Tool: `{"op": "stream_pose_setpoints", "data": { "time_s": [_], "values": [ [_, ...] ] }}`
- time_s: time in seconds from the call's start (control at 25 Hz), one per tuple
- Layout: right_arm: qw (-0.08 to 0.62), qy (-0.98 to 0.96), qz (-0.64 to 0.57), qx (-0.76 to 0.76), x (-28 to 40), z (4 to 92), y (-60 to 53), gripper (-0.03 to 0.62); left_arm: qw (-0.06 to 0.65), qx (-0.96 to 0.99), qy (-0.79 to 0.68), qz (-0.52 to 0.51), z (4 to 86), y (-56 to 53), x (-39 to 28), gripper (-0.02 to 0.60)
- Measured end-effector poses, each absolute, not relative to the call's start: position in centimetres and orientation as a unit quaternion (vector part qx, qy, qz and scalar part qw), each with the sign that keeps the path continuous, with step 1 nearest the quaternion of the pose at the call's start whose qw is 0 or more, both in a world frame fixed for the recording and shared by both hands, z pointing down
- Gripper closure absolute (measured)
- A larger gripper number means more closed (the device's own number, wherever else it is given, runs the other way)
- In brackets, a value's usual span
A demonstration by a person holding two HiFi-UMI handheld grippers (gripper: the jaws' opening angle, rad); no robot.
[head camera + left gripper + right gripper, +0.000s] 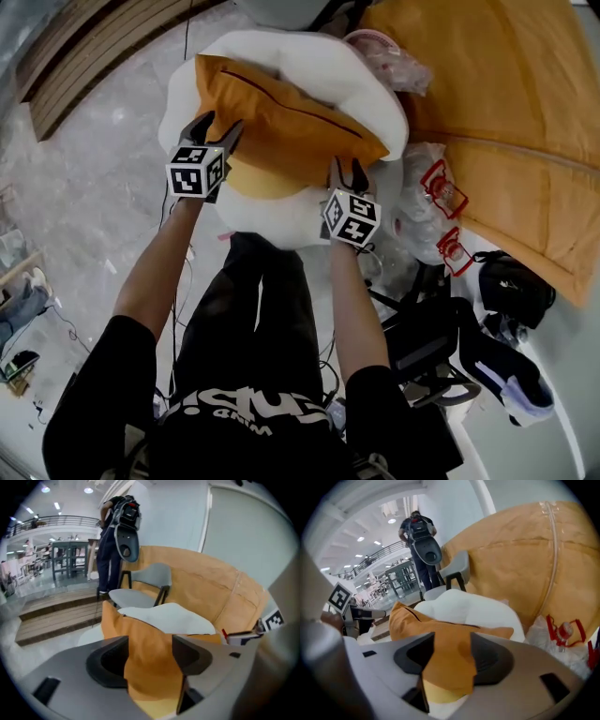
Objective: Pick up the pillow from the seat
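Centre of frame: my left gripper (217,127) and right gripper (348,170), jaws each pinched on a pillow (281,117) edge, pillow resting on the white seat (323,58). Risk: the thin fabric fold may slip free on lifting.

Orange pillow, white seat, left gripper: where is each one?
orange pillow (281,117), head view, middle of its top face.
white seat (323,58), head view, puffy far edge.
left gripper (216,129), head view, between its fingertips at the pillow's edge.
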State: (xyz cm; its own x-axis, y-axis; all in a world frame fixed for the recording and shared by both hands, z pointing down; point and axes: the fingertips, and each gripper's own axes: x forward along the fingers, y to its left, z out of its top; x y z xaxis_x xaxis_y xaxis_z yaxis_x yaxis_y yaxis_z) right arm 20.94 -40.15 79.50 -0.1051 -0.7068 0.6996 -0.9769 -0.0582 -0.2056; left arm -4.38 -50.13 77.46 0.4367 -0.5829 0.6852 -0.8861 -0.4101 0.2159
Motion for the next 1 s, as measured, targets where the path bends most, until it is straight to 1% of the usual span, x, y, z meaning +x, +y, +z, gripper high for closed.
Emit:
{"op": "stream_pose_setpoints", "data": {
  "time_s": [0.04,0.08,0.12,0.2,0.48,0.72,0.88,1.0],
  "values": [
    [0.195,-0.643,0.365,0.644,21.5,80.6,-39.8,0.315,0.3,0.784,-0.476,0.263,78.3,-50.5,-5.1,0.292],
    [0.195,-0.63,0.378,0.65,22.0,81.6,-39.4,0.291,0.308,0.771,-0.49,0.266,79.0,-50.9,-5.8,0.265],
    [0.195,-0.62,0.386,0.654,22.5,82.4,-39.1,0.274,0.311,0.762,-0.5,0.27,79.7,-51.2,-6.4,0.252],
    [0.194,-0.61,0.397,0.657,23.2,83.7,-38.7,0.255,0.314,0.752,-0.509,0.278,80.8,-51.6,-7.1,0.245],
    [0.163,-0.583,0.432,0.669,25.0,86.7,-39.6,0.25,0.333,0.739,-0.519,0.272,83.6,-53.0,-7.8,0.242],
    [0.143,-0.581,0.44,0.669,25.5,87.0,-40.5,0.252,0.318,0.743,-0.537,0.244,83.3,-55.4,-8.4,0.242],
    [0.152,-0.568,0.424,0.689,26.5,86.9,-39.4,0.252,0.31,0.744,-0.535,0.252,83.9,-56.1,-8.1,0.242],
    [0.136,-0.544,0.438,0.702,28.0,87.6,-38.7,0.252,0.305,0.745,-0.538,0.251,84.1,-56.2,-8.1,0.242]
  ]
}}
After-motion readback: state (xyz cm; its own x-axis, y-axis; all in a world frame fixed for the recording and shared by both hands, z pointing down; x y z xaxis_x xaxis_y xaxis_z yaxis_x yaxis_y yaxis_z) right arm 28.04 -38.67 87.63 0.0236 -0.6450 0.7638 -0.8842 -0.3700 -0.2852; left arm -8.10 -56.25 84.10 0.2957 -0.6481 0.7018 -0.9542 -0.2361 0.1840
